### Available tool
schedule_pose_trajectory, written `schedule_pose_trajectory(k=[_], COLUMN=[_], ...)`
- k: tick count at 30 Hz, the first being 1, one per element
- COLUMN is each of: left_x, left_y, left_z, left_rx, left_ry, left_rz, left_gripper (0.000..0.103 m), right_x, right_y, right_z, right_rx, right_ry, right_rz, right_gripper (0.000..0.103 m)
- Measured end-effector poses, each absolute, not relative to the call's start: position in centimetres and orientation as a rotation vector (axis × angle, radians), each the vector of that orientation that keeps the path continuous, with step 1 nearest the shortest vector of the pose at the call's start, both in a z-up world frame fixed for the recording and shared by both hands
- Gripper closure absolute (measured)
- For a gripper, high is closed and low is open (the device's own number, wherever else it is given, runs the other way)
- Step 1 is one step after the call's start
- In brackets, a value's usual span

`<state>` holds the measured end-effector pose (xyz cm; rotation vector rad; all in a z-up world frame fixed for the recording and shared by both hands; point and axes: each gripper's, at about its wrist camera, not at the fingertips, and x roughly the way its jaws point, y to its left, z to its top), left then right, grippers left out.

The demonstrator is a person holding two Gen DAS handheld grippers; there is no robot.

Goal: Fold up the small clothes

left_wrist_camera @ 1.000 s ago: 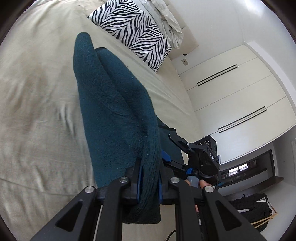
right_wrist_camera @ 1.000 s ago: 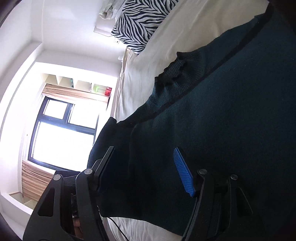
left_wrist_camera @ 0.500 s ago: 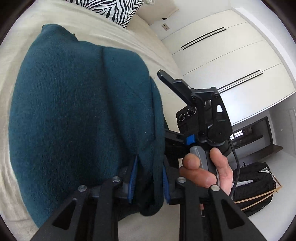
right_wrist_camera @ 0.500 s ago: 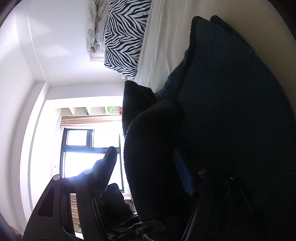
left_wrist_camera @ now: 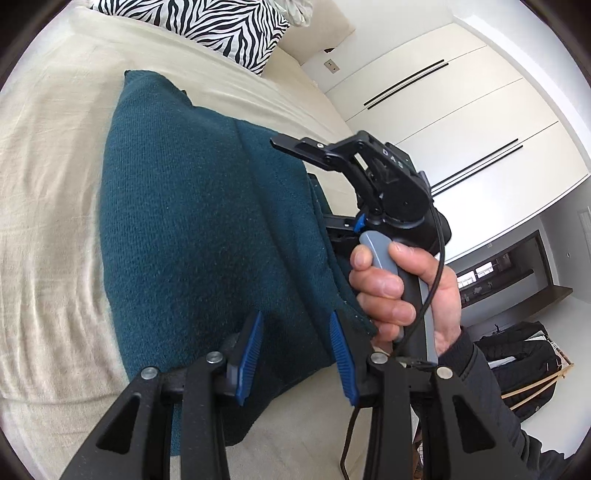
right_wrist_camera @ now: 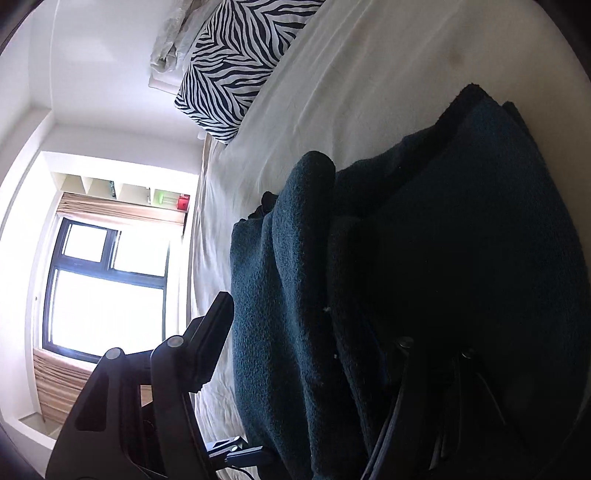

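Left gripper point(left_wrist_camera: 297, 356): its 2 blue fingers spread apart, straddling a teal knit garment point(left_wrist_camera: 199, 229) without squeezing. Right gripper point(right_wrist_camera: 306, 373): fingers apart around bunched folds. The garment lies folded on the beige bed point(left_wrist_camera: 48, 192). It looks soft, light and floppy; grasp layered edges.

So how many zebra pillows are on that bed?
1: the zebra pillow lies at the head of the bed, beyond the teal garment. More may be out of view.

"DAS" — on the right gripper point(left_wrist_camera: 388, 184).
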<state>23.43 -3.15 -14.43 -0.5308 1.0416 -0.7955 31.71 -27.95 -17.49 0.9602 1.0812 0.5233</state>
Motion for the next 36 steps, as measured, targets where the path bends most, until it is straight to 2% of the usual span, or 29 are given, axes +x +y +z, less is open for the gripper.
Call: schedule_pose_trajectory(k=[5, 9, 11, 13, 15, 20, 21, 22, 25, 33, 36], left_x=[23.2, 22.6, 22.4, 22.6, 22.6, 22.7, 22.8, 22.8, 22.5, 21.8, 22.1], left_y=[-2.0, -1.6, -1.4, -0.8, -0.5, -1.0, -1.1, -1.2, -1.6, -2.9, -4.0], left_z=[-15.1, -14.9, -14.7, -14.6, -14.8, -15.0, -15.1, -15.0, -14.2, -11.0, -11.3], left_rx=[-0.506, -0.496, -0.496, -0.495, -0.494, -0.484, -0.485, -0.483, -0.446, -0.384, -0.362], left_ry=[1.027, 0.987, 0.966, 0.963, 0.966, 0.971, 0.974, 0.975, 0.966, 0.892, 0.906], left_rz=[-0.801, -0.779, -0.768, -0.761, -0.757, -0.741, -0.736, -0.732, -0.728, -0.738, -0.73], left_gripper=[0.063, 0.06, 0.057, 0.057, 0.057, 0.057, 0.057, 0.057, 0.055, 0.045, 0.044], right_x=[35.1, 35.5, 34.7, 34.2, 33.3, 29.8, 29.6, 29.5, 29.2, 26.0, 25.2], right_y=[-29.0, -28.5, -28.6, -29.0, -29.6, -28.8, -28.3, -27.9, -28.2, -32.8, -35.1], right_z=[-17.0, -15.6, -15.0, -15.8, -17.3, -16.6, -16.6, -16.7, -16.3, -11.9, -12.6], right_rx=[0.958, 0.836, 0.806, 0.805, 0.85, 0.746, 0.701, 0.653, 0.638, 0.668, 0.656], right_ry=[1.004, 0.926, 0.869, 0.925, 1.016, 1.031, 1.045, 1.064, 1.05, 0.935, 0.955], right_rz=[0.48, 0.502, 0.537, 0.509, 0.508, 0.534, 0.519, 0.491, 0.431, 0.416, 0.366], right_gripper=[0.042, 0.057, 0.057, 0.055, 0.057, 0.057, 0.066, 0.08, 0.091, 0.092, 0.092])
